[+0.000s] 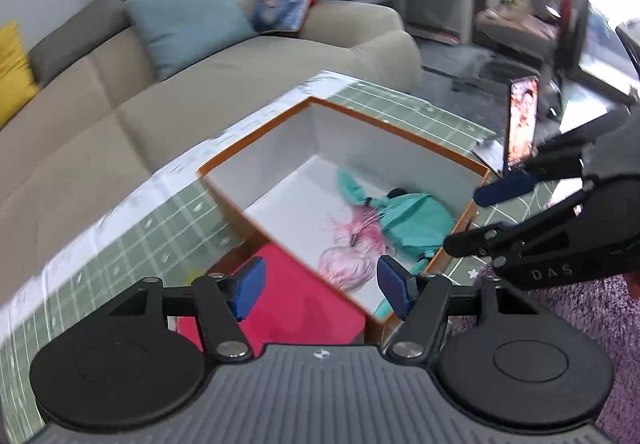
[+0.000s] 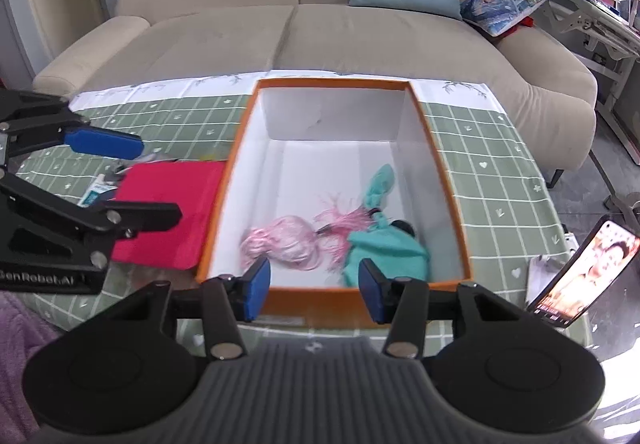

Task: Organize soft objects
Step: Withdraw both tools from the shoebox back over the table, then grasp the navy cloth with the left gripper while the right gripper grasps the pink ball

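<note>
Left wrist view: left claw (image 1: 322, 292) spread, empty, above one orange-rimmed box (image 1: 256, 140); one teal-and-pink soft toy (image 1: 404, 224) inside; one red cloth (image 1: 296, 304) beside it on the surface; right wrist view: right claw (image 2: 314, 292) spread, empty; same one toy (image 2: 384, 248), one red cloth (image 2: 168, 212), one phone (image 2: 576, 272).

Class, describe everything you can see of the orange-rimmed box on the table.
The box is a deep, open rectangular carton with an orange rim and outside and plain white inner walls and floor, upright on the green checked tablecloth. A teal cloth doll with pink stringy hair lies inside near the front. A red cloth lies against its left side.
</note>
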